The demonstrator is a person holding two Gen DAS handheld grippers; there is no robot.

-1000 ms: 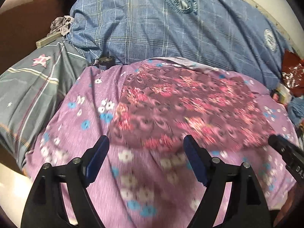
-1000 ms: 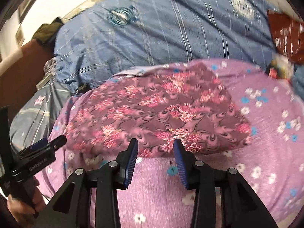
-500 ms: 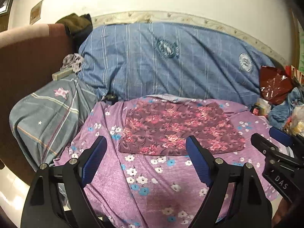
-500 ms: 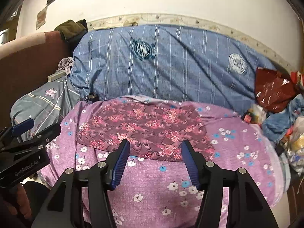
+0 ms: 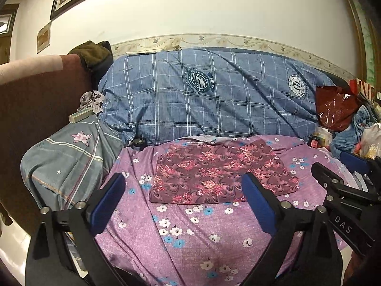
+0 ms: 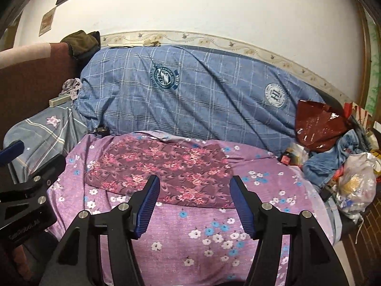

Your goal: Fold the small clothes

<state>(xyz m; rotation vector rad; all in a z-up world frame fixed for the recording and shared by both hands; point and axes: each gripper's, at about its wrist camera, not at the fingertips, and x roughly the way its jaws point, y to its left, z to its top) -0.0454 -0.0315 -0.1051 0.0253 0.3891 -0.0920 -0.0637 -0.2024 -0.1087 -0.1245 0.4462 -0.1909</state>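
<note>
A: Item one, left hand-held gripper point(image 5: 183, 195)?
B: Lower frame; jaws had just been spreading, stood wide apart, nothing between them.

A: Right hand-held gripper point(image 6: 193, 197)?
B: Lower centre; jaws had likewise just been parting, empty.

A: The garment?
B: Maroon floral cloth point(image 5: 219, 174), folded flat into a rectangle at mid-frame, on the purple flowered bedspread point(image 5: 190, 233), clear of both grippers.

A: Beyond?
B: Blue checked quilt point(image 5: 214, 100) above it; red bag point(image 6: 316, 126) at right.
</note>
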